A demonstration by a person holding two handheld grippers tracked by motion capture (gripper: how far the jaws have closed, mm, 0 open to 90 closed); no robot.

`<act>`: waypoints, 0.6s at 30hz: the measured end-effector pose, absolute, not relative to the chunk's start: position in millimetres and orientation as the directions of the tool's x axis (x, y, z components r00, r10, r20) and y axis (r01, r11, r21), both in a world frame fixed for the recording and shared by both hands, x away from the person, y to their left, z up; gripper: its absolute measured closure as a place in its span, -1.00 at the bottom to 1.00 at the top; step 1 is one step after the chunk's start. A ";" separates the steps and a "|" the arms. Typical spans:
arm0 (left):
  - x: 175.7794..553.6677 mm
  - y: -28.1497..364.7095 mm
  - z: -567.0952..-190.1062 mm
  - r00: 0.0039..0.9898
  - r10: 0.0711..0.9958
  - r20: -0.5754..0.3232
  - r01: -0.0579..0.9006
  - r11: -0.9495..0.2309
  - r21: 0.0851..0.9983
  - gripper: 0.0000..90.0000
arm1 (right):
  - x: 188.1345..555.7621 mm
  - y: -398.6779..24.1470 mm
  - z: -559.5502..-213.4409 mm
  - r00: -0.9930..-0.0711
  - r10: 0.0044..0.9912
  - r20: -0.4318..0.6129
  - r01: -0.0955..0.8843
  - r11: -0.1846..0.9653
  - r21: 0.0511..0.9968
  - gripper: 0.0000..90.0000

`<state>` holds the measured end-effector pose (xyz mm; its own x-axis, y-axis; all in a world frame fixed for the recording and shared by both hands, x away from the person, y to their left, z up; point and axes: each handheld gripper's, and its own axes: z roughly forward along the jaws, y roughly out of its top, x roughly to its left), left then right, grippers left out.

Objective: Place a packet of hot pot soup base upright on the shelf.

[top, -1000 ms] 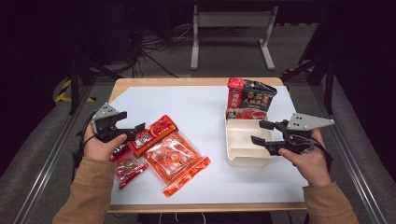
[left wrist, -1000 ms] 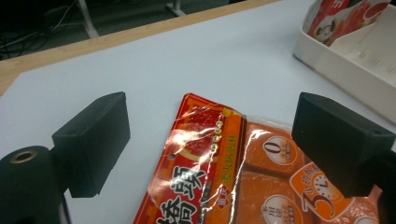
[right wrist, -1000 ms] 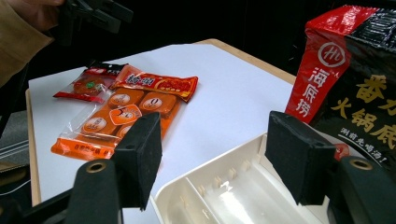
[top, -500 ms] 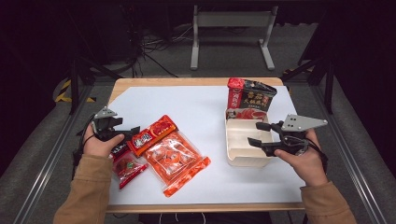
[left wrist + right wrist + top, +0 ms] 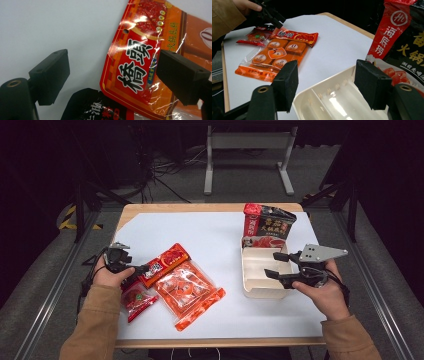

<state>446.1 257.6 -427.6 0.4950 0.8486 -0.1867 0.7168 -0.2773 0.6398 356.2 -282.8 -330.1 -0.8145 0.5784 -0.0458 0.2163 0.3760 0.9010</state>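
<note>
Over at the 9 o'clock side of the high view, the left gripper (image 5: 134, 269) sits in the person's left hand (image 5: 111, 276) with its jaws spread apart and nothing between them, tips right at the near end of the red-orange sauce packet (image 5: 164, 264). That packet lies partly on top of the big clear orange pouch (image 5: 189, 291), and a small red packet (image 5: 136, 298) sits just beside the hand toward 7 o'clock.

All of it rests on a white sheet (image 5: 210, 240) covering a wood-edged table (image 5: 200, 206). Around it the room is dark: grey floor, loose cables and a metal stand (image 5: 248, 150) off at 12 o'clock.

Toward 3 o'clock, a white divided tray (image 5: 257, 276) sits just in front of a tall black-and-red bag (image 5: 268, 223). The right gripper (image 5: 274, 265) hovers over the tray's right side, jaws open and empty.

Now the fun part. From up high the packet print is just a blur, but the left gripper view shows big black characters on the packet, its hang hole, and a black-wrapped packet (image 5: 95, 106) poking out under it. The right gripper view looks into the tray's compartments, shows white characters on the bag's red strip, and catches four wrapped blocks inside the orange pouch.
</note>
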 end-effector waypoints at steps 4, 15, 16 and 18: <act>447.9 256.2 -434.1 0.496 0.847 -0.191 0.731 -0.289 0.618 -0.71 | 357.2 -281.9 -331.4 -0.816 0.576 -0.050 0.214 0.381 0.899 -0.19; 449.4 254.4 -441.7 0.500 0.842 -0.201 0.756 -0.311 0.577 -0.64 | 358.3 -280.0 -333.0 -0.816 0.575 -0.056 0.214 0.390 0.896 -0.20; 449.4 254.7 -441.5 0.502 0.842 -0.199 0.754 -0.313 0.577 -0.63 | 358.4 -280.0 -333.2 -0.816 0.575 -0.056 0.214 0.391 0.895 -0.20; 448.8 254.8 -441.1 0.505 0.836 -0.214 0.751 -0.304 0.585 -0.57 | 358.6 -279.9 -333.5 -0.816 0.575 -0.055 0.215 0.391 0.895 -0.20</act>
<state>448.8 254.8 -441.1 0.5053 0.8360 -0.2138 0.7514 -0.3044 0.5855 358.6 -279.9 -333.5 -0.8162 0.5751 -0.0551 0.2148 0.3905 0.8952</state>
